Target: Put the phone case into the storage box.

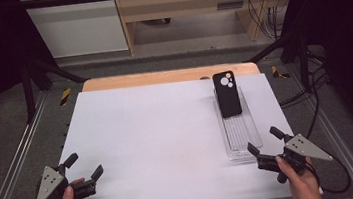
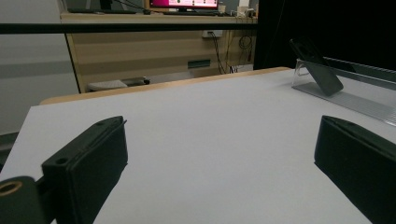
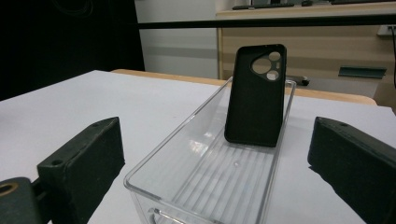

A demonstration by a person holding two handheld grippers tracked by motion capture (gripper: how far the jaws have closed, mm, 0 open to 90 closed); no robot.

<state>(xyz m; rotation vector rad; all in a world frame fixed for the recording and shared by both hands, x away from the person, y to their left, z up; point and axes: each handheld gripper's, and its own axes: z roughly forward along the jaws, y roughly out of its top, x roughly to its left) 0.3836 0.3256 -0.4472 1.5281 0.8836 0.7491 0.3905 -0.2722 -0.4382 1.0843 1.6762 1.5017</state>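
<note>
Left gripper (image 1: 84, 166) and right gripper (image 1: 262, 139) rest low, fingers spread wide.

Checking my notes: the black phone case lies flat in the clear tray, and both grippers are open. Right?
Not quite. The phone case stands leaning against the far end of the tray, as the right gripper view shows. Both grippers are open.

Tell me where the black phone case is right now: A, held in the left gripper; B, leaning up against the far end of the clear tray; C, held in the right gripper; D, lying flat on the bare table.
B: the phone case stands tilted inside the clear tray, its top against the tray's far wall, while the right gripper and the left gripper are both open and apart from it.
</note>
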